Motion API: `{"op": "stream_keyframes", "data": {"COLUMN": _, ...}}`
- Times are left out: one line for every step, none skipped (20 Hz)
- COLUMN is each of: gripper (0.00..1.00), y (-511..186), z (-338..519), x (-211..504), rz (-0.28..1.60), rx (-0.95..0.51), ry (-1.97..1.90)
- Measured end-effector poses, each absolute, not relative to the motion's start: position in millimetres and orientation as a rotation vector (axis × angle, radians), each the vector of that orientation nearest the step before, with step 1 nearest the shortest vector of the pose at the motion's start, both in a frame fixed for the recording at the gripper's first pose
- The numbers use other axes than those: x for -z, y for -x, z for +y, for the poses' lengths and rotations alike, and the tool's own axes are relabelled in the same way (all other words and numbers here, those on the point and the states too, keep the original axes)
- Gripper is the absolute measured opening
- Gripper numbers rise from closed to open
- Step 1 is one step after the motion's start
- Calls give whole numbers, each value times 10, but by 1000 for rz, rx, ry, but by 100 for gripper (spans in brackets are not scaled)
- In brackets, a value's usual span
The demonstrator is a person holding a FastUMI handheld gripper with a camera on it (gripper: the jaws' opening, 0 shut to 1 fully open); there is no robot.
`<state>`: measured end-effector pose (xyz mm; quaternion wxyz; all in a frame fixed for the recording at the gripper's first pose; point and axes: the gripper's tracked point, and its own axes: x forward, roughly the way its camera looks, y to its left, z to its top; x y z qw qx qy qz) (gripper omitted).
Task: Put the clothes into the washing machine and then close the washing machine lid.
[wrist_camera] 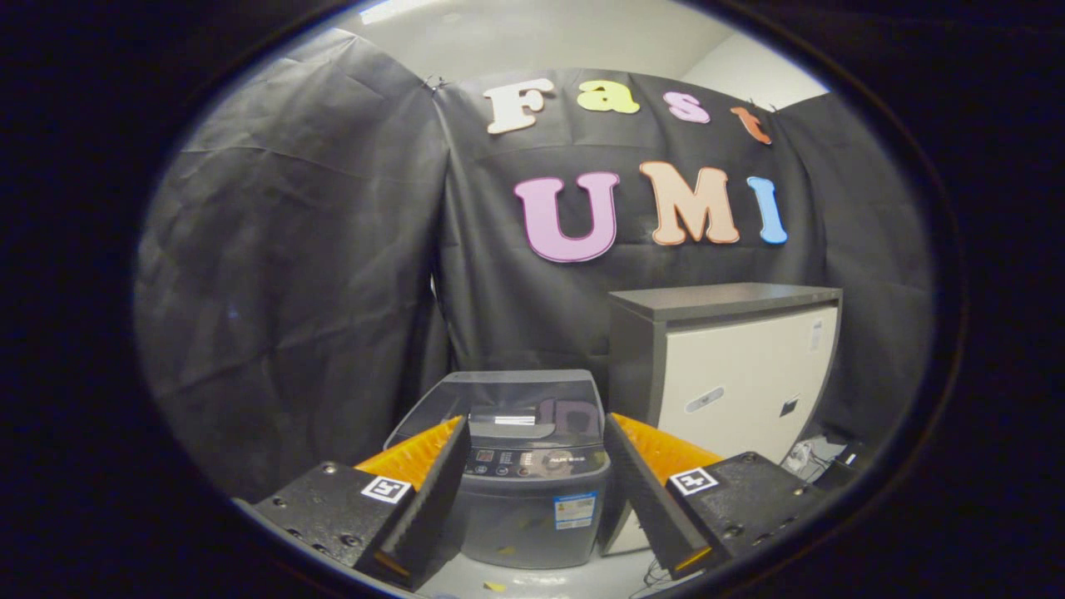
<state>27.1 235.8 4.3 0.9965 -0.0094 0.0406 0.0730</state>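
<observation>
A small dark grey top-loading washing machine (532, 507) stands on the floor against the black cloth wall. Its tinted lid (499, 398) appears to lie flat on top, behind a front control panel (532, 462). My gripper (535, 420) hovers in front of the machine and a bit above it. The fingers (433, 482) are spread wide with nothing held between them, so the gripper is open. The machine shows in the gap between the two fingers, some way beyond their tips.
A grey cabinet with a white front (740, 374) stands right beside the machine, on its right. Some cables and small items (819, 457) lie on the floor by the cabinet's right corner. Pale floor (541, 581) runs in front of the machine.
</observation>
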Motion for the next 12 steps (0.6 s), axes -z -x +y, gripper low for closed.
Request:
{"op": "stream_keyframes", "data": {"gripper": 97, "y": -230, "z": 2260, "x": -108, "rz": 76, "rx": -146, "ry": 30}}
{"op": "stream_keyframes", "data": {"gripper": 97, "y": -197, "z": 2186, "x": -194, "rz": 61, "rx": -154, "ry": 39}}
{"op": "stream_keyframes", "data": {"gripper": 97, "y": -159, "z": 2127, "x": -271, "rz": 50, "rx": -169, "ry": 56}}
{"op": "stream_keyframes", "data": {"gripper": 97, "y": -145, "z": 2045, "x": -342, "rz": 41, "rx": -173, "ry": 69}}
{"op": "stream_keyframes", "data": {"gripper": 97, "y": -128, "z": 1925, "x": -402, "rz": 32, "rx": -172, "ry": 80}}
{"op": "stream_keyframes", "data": {"gripper": 97, "y": -122, "z": 1816, "x": -487, "rz": 13, "rx": -173, "ry": 90}}
{"op": "stream_keyframes", "data": {"gripper": 97, "y": -121, "z": 1713, "x": -542, "rz": -2, "rx": -170, "ry": 96}}
{"op": "stream_keyframes", "data": {"gripper": 97, "y": -107, "z": 1583, "x": -625, "rz": -31, "rx": -160, "ry": 99}}
{"op": "stream_keyframes", "data": {"gripper": 97, "y": -90, "z": 1448, "x": -704, "rz": -64, "rx": -146, "ry": 100}}
{"op": "stream_keyframes", "data": {"gripper": 97, "y": -94, "z": 1326, "x": -784, "rz": -98, "rx": -130, "ry": 110}}
{"op": "stream_keyframes", "data": {"gripper": 97, "y": -115, "z": 1200, "x": -820, "rz": -117, "rx": -106, "ry": 112}}
{"op": "stream_keyframes", "data": {"gripper": 97, "y": -138, "z": 1111, "x": -837, "rz": -130, "rx": -93, "ry": 113}}
